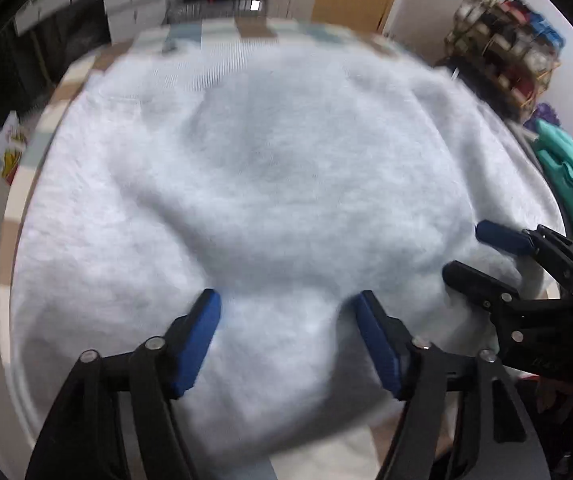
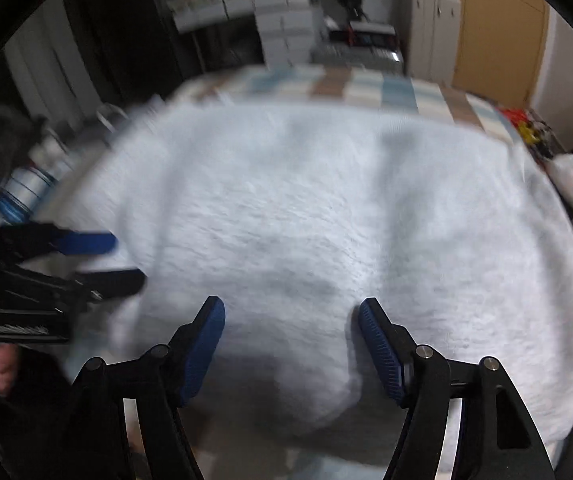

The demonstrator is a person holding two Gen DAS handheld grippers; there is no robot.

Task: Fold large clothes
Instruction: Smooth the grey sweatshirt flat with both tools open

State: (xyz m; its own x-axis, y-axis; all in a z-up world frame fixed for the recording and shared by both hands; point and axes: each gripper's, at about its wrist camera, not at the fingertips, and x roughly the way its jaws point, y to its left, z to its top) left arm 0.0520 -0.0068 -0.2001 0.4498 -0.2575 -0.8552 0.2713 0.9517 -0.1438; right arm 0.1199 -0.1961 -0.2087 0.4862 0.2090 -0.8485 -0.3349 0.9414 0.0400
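The fluffy white garment (image 1: 270, 184) lies spread on the bed (image 2: 366, 84), right in front of both grippers. The left gripper (image 1: 288, 312) and right gripper (image 2: 290, 314) hang over its near edge, jaws wide open, holding nothing. Both are equally close.

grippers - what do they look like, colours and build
Both match: the left gripper and right gripper have black linkage arms joined by silver pivot pins, each finger tipped with a blue ribbed pad. No cables or sleeves are clearly visible.
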